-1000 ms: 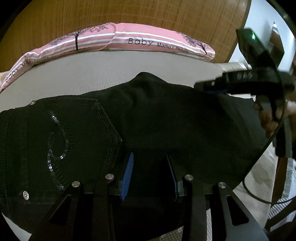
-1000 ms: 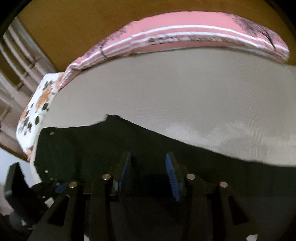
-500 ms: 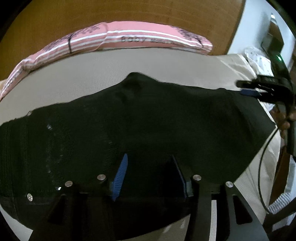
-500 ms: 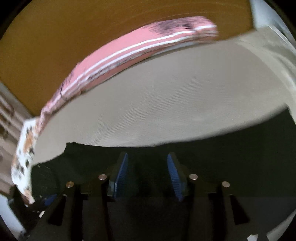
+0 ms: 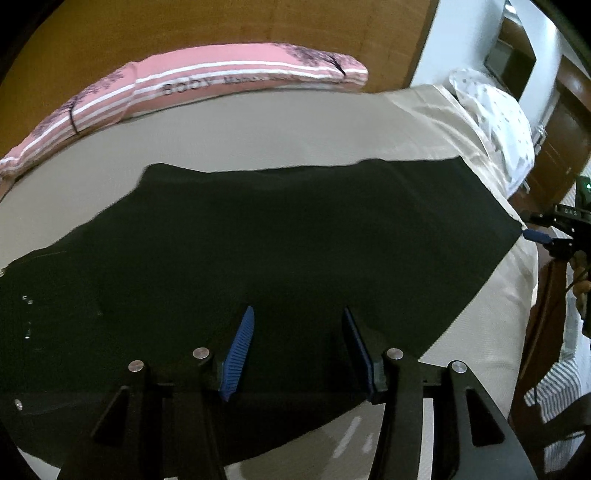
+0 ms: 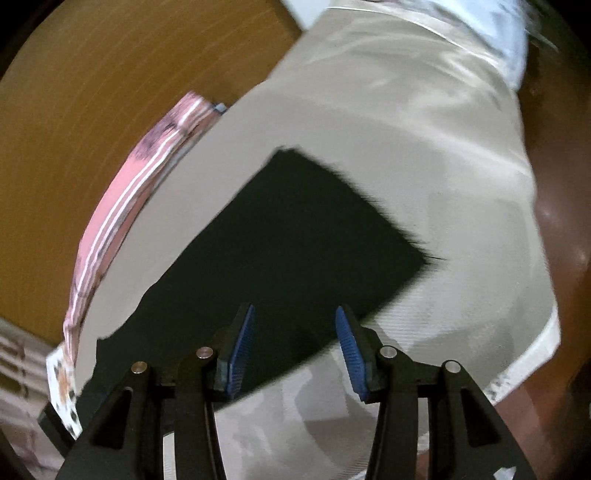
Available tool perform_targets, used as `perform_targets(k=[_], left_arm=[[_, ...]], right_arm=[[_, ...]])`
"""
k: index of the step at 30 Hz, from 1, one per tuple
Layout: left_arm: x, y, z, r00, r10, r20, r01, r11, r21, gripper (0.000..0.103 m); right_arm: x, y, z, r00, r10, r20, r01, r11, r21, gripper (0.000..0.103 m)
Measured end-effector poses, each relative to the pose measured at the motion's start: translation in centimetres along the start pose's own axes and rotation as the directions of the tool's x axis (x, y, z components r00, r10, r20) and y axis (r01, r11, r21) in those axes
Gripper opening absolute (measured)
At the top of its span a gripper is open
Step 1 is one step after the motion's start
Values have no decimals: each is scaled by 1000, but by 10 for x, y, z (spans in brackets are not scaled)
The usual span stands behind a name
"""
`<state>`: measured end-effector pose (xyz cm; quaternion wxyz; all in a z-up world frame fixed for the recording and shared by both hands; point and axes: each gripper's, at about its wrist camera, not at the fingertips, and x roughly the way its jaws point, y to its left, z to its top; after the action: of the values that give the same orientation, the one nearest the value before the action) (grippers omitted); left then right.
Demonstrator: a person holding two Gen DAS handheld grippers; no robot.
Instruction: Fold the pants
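Here, nearest my left camera, the left gripper (image 5: 297, 354) hangs over the near edge of the black pants (image 5: 280, 236), its blue pads (image 5: 238, 354) standing apart with only flat cloth under the gap; nothing is clamped. In the right camera the right gripper (image 6: 293, 347) is the same: jaws apart, no fold pinched, the left pad (image 6: 240, 350) over black cloth and the right pad over bare sheet. I see the right gripper again in the left view, off the bed's right edge, its blue tip (image 5: 535, 235) just beside the hem corner of the pants; whether it touches I cannot tell.

The pants lie flat and stretched lengthwise across the beige bed (image 5: 258, 129), waistband with rivets toward the left edge, leg hem at the right edge. Beyond them the sheet is bare up to a pink striped pillow (image 5: 221, 81) along the far edge, against a wooden headboard (image 5: 221, 26). A white dotted cloth (image 5: 495, 114) sits at the far right corner.
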<state>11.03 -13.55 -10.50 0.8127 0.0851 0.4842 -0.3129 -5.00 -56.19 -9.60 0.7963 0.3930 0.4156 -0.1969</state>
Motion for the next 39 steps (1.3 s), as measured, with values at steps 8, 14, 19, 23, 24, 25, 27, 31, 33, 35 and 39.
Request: perform_targets(k=[8, 14, 19, 23, 24, 25, 27, 31, 33, 35, 39], left_arm=[[10, -35, 5, 999, -17, -31, 18, 998, 54, 51], [25, -62, 5, 997, -42, -72, 48, 994, 96, 51], [31, -71, 5, 998, -27, -65, 34, 993, 110, 53], [31, -66, 8, 996, -53, -73, 59, 995, 85, 55], [31, -64, 9, 995, -62, -77, 68, 995, 74, 55], [28, -60, 10, 994, -77, -79, 81, 995, 52, 55], [21, -52, 12, 993, -99, -68, 99, 995, 4, 55], [-1, -25, 14, 994, -103, -20, 101, 992, -79, 55], [-16, -8, 13, 997, -80, 12, 81, 990, -117, 55], [-31, 14, 8, 997, -62, 40, 68, 983, -168, 55], [-57, 53, -1, 997, -11, 79, 30, 967, -253, 55]], right_arm=[[11, -54, 4, 999, 43, 9, -44, 989, 143, 44], [20, -60, 15, 994, 81, 70, -91, 984, 150, 43], [30, -58, 26, 995, 69, 67, -78, 986, 145, 16], [27, -55, 27, 994, 83, 65, -92, 983, 161, 10], [24, -53, 27, 993, 94, 68, -104, 981, 164, 10], [20, -46, 27, 991, 110, 75, -121, 979, 161, 10], [13, -31, 29, 986, 147, 79, -157, 977, 145, 9], [6, 27, 30, 974, 218, 58, -220, 974, 46, 9], [7, 60, 27, 969, 247, 33, -246, 969, -14, 9], [10, 92, 22, 960, 280, 3, -279, 958, -62, 9], [23, 167, 3, 936, 340, -89, -351, 921, -170, 10]])
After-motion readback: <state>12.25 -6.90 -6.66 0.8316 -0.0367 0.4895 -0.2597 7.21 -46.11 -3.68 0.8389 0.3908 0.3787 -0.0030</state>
